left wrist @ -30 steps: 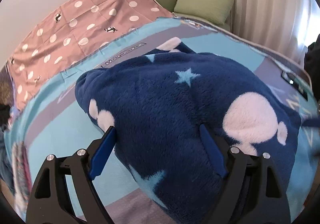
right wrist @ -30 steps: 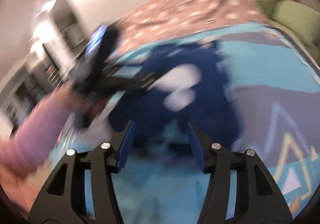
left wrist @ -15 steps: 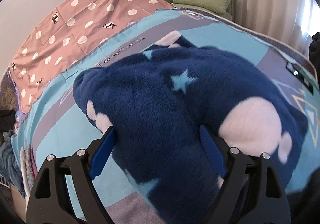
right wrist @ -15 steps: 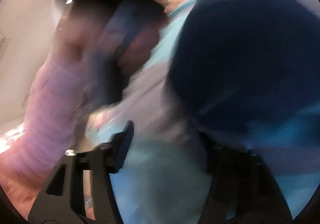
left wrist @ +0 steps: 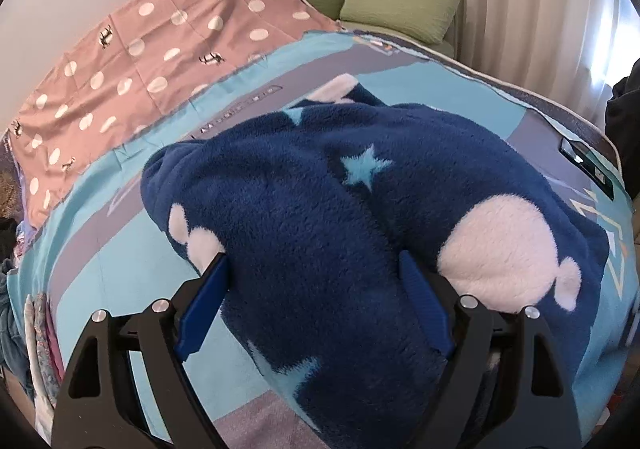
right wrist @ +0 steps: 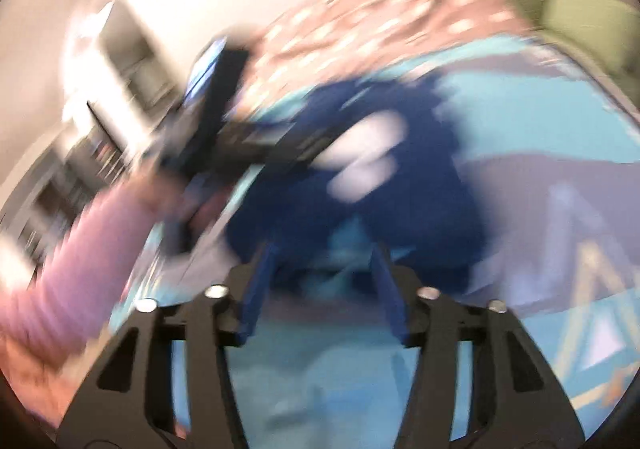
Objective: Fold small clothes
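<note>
One fleece garment (left wrist: pixel 320 209), navy with pale-blue stars and rounded white patches, lies bunched in a thick, deep-piled mound on a smooth turquoise and grey printed mat (left wrist: pixel 100 249). The left gripper (left wrist: pixel 316 281) straddles its near fold, blue fingers (left wrist: pixel 208 289) spread wide against the pile; whether they clamp it cannot be told. The right gripper (right wrist: pixel 322 269), heavily blurred, points at the garment's near edge, its jaws opening with only mat between them. Beyond lie a dotted pink sheet (left wrist: pixel 140 49) and ribbed green cushions (left wrist: pixel 400 9).
</note>
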Motion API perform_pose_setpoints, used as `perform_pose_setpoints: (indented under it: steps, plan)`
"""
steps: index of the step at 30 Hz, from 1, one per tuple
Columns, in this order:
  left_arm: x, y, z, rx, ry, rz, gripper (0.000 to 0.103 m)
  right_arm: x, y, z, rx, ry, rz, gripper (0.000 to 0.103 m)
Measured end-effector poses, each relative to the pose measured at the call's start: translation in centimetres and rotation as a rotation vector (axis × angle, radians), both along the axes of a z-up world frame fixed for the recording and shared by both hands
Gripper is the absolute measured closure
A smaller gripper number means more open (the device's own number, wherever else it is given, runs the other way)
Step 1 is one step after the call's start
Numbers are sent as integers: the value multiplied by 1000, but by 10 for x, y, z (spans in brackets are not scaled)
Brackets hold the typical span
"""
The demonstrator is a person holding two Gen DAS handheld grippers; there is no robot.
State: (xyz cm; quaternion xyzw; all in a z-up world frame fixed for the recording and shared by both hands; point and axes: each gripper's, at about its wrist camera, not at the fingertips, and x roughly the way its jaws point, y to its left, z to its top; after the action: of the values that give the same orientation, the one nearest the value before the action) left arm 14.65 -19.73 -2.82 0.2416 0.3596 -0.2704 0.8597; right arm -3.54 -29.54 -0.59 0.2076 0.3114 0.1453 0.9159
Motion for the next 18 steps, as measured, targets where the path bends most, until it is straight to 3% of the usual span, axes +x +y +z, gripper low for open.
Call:
perform_pose_setpoints:
  steps: [2, 4, 6, 8, 9, 11, 14, 18]
  plan:
    - [-3, 1, 1, -14, -20, 2, 19, 6, -18, 8, 16, -28, -72, 72]
    - [-4, 3, 2, -28, -23, 5, 19, 18, -14, 12, 41, -44, -40, 74]
    - [-4, 4, 1, -38, -24, 4, 19, 31, -6, 12, -12, -42, -38, 74]
    - [-4, 4, -1, -39, -27, 2, 19, 55, 1, -10, -57, 98, -68, 78]
    - [-4, 3, -2, -38, -27, 2, 19, 60, -6, -27, -12, 166, -57, 82]
    - [-5, 0, -6, -24, -38, -7, 19, 73, -20, -46, 71, 177, -28, 85]
    - [-10, -4, -10, -9, -81, -11, 18, 68, -23, -42, 65, 185, -38, 86]
    - [-6, 4, -2, -43, -40, 6, 19, 49, -20, -17, 36, 165, -46, 84]
